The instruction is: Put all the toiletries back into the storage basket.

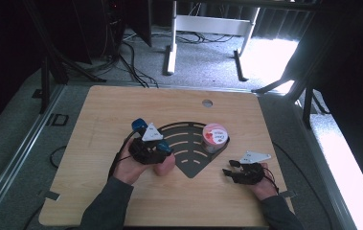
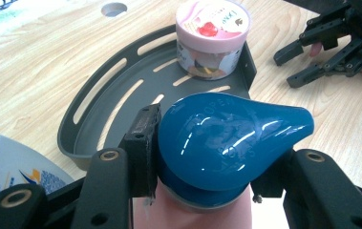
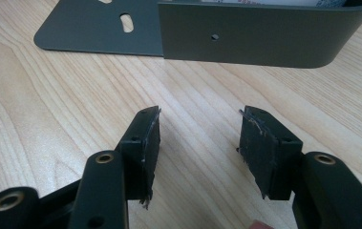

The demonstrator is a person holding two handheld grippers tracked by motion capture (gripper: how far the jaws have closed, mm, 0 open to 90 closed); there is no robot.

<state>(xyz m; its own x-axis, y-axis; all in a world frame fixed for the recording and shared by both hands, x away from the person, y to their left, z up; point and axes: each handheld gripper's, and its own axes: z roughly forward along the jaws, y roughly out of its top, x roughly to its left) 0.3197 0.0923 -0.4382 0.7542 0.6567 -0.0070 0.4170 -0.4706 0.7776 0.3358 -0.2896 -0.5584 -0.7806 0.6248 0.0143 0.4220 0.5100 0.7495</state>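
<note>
Wooden desk (image 1: 121, 110) on a grey carpeted floor, with a dark slotted corner tray (image 1: 186, 160) lying near its middle. Your left gripper (image 2: 207, 157) is clamped on the blue cap of a pink bottle (image 2: 226, 138), held just in front of the tray's curved edge. A pink-lidded tub (image 1: 214, 137) stands in the tray's right corner. Your right gripper (image 3: 197, 143) rests low over bare desk beside the tray's outer wall, its jaws apart with nothing between them.
</note>
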